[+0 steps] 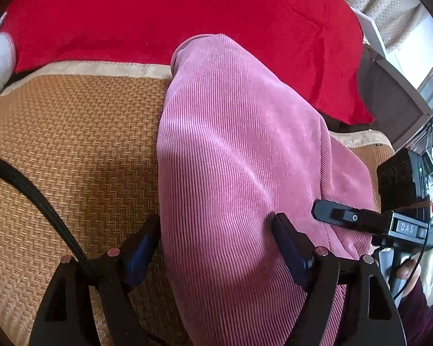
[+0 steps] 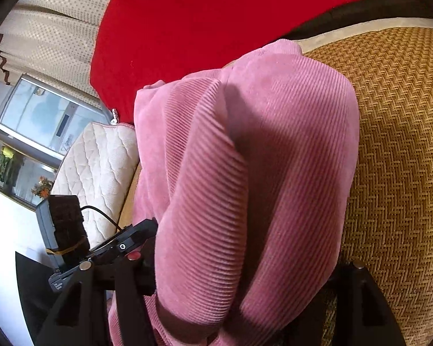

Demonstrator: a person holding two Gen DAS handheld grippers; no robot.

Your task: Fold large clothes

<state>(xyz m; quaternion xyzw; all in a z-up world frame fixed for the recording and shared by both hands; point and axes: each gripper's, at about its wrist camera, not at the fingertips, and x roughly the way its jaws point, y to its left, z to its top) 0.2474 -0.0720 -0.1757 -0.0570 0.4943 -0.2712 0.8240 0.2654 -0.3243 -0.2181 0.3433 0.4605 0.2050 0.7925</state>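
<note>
Each claw (image 1: 216, 245) was black plastic with blue finger pads (image 1: 138, 248) and silver round screws; a braided black cable (image 1: 37, 199) trailed; a maroon sleeve (image 1: 418, 308) showed

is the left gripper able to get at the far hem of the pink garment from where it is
Probably yes. The left gripper stands open astride the near end of the pink corduroy garment, and nothing lies on the cloth between it and the far hem by the red blanket.
</note>
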